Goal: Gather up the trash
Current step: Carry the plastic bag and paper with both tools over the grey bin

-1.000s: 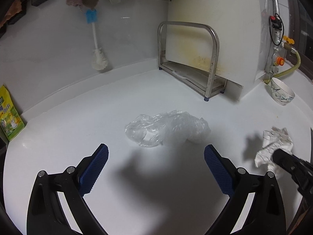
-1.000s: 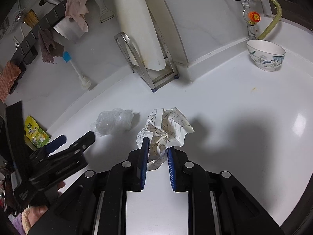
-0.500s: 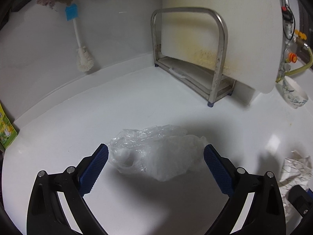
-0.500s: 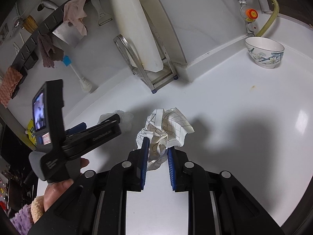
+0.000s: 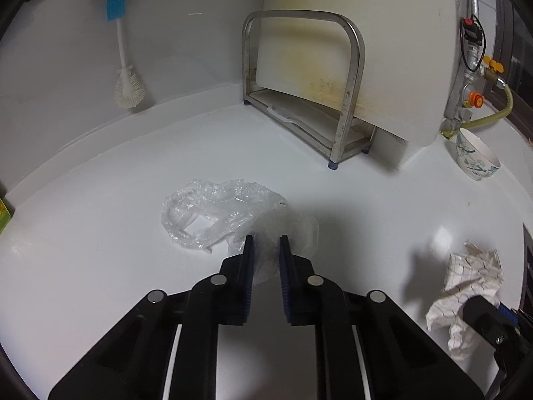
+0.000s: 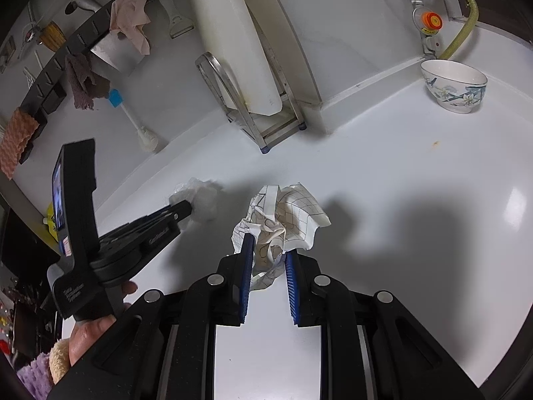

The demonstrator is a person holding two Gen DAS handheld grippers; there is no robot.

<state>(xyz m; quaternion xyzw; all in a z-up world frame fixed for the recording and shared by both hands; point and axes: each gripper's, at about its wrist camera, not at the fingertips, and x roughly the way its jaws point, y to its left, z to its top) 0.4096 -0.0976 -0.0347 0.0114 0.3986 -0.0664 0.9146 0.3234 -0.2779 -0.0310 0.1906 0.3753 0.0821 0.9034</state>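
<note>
A crumpled clear plastic bag [image 5: 213, 210] lies on the white counter [image 5: 100, 266]. My left gripper [image 5: 265, 238] is closing its jaws on the bag's near right end, and the blue pads pinch the film. In the right wrist view the left gripper [image 6: 186, 206] reaches the plastic bag [image 6: 203, 196] from the left, held by a person's hand [image 6: 93, 330]. A crumpled sheet of gridded white paper [image 6: 286, 213] sits between the pads of my right gripper [image 6: 268, 243], which is shut on its lower part. The paper [image 5: 466, 276] also shows at the right of the left wrist view.
A steel rack [image 5: 346, 100] holding a white cutting board [image 5: 366, 50] stands at the back. A flowered bowl [image 5: 476, 160] sits by the gas valve [image 5: 474, 98] at the right. A bottle brush [image 5: 126, 90] leans on the wall. A green packet [image 5: 3, 213] lies far left.
My left gripper moved forward over the plastic bag and its jaws went from wide apart to closed on the bag's near end. The right gripper and the paper have kept still.
</note>
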